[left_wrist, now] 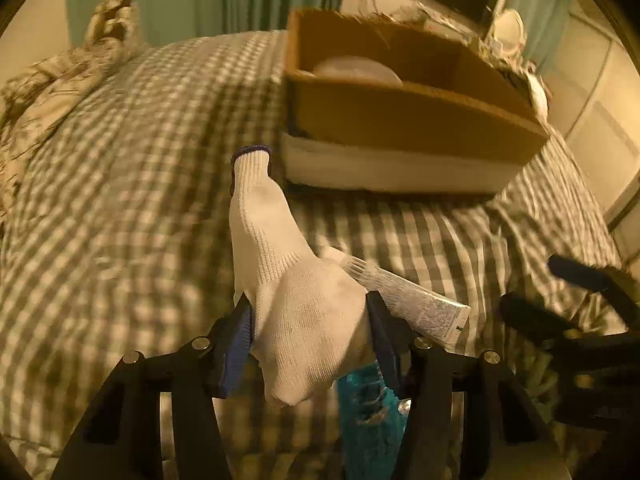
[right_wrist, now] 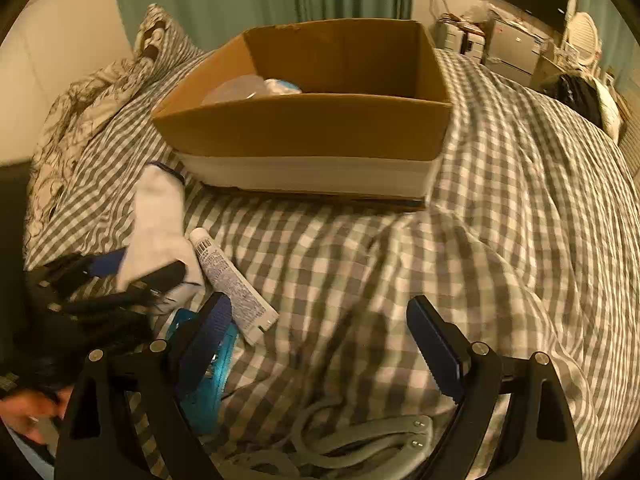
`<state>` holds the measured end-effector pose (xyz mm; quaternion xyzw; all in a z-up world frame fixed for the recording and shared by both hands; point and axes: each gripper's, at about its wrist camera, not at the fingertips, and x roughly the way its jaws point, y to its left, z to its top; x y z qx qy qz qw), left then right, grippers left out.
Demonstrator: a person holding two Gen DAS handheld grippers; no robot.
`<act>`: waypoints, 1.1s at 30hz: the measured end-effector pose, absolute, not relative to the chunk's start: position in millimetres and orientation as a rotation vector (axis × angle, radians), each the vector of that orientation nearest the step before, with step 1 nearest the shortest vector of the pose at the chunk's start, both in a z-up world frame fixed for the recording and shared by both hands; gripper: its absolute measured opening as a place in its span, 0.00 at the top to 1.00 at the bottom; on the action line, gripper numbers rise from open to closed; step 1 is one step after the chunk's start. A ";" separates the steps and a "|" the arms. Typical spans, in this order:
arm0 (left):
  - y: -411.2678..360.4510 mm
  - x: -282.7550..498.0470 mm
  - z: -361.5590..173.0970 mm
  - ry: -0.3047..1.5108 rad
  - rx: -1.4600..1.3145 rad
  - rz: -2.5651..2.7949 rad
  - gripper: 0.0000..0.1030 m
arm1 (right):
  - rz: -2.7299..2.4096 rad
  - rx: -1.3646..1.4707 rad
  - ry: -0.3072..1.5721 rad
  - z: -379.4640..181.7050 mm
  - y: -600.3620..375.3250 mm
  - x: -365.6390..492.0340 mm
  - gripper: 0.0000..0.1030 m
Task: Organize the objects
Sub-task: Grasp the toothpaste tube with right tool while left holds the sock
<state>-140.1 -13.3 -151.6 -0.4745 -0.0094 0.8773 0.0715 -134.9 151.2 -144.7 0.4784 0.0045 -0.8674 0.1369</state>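
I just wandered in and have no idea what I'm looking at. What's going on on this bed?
A person is tidying loose items into a cardboard box on the checked bedspread. The left gripper has its jaws shut on a white glove. The right gripper is open, holding nothing. A white tube and a teal item lie on the bedspread.

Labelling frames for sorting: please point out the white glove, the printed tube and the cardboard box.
white glove (left_wrist: 304,308), left wrist view, on its palm.
printed tube (right_wrist: 230,280), right wrist view, mid-body.
cardboard box (right_wrist: 304,132), right wrist view, front wall.
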 end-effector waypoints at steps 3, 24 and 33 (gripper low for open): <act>-36.3 -135.5 -134.0 -0.035 -1.405 2.680 0.47 | -2.476 1.379 0.062 -147.3 133.4 -141.2 0.13; -68.9 -139.9 -154.4 -0.054 -1.479 2.677 0.47 | -2.335 1.432 0.280 -179.9 65.3 -162.9 0.76; -64.4 -124.5 -144.6 -0.035 -1.466 2.708 0.47 | -2.382 1.362 0.108 -147.2 90.8 -140.5 0.76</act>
